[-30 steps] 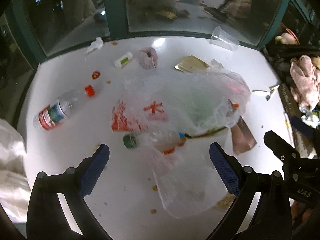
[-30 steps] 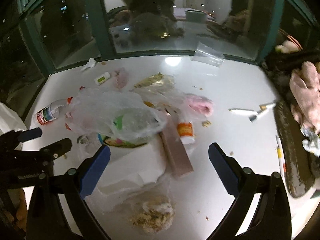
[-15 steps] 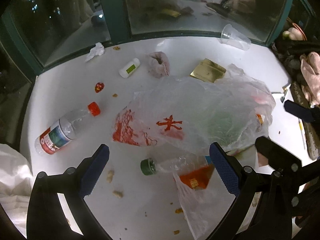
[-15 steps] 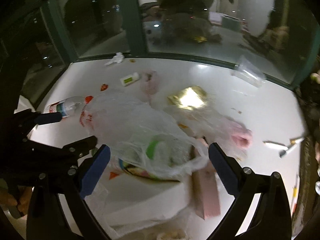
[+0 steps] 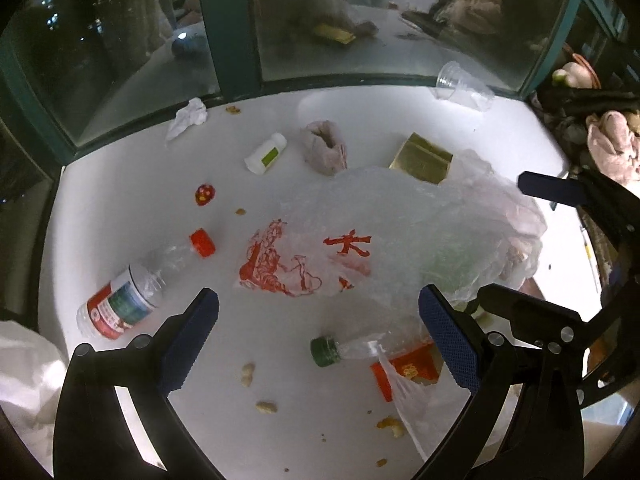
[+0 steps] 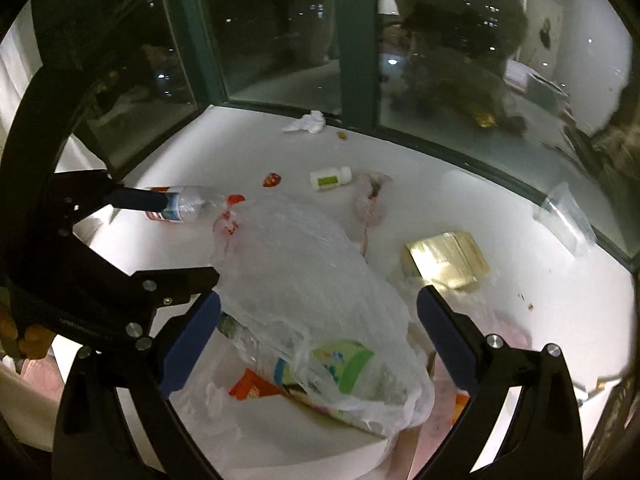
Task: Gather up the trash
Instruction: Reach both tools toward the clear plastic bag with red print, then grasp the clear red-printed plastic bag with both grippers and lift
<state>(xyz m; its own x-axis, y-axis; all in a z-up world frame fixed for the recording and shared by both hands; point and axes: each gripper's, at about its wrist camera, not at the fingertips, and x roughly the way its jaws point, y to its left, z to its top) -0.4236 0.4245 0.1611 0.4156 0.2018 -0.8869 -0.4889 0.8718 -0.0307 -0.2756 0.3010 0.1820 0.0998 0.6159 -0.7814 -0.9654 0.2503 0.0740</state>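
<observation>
The left gripper (image 5: 318,338) hangs over the white table (image 5: 120,208) with its blue-padded fingers (image 5: 188,340) wide apart and nothing between them. Just at 6 o'clock in its view lie crumbs (image 5: 266,406); a green-capped bottle (image 5: 348,350) lies between the fingers, its body tucked under a clear bag (image 5: 400,240) with red print. At 9 o'clock lies a red-capped bottle (image 5: 132,288) on its side. The right gripper (image 6: 318,340) also stands spread wide, empty, over the same bag (image 6: 304,264), which covers a green-labelled packet (image 6: 340,364). Beyond the bag, at 12 o'clock in the left view, sit a small white bottle (image 5: 266,153), a pinkish wad (image 5: 324,146) and a gold box (image 5: 422,158). A red scrap (image 5: 204,194) lies at 10 o'clock. Farthest, by the window, are a crumpled tissue (image 5: 188,118) at 11 o'clock and a tipped clear cup (image 5: 462,86) at 1 o'clock.
</observation>
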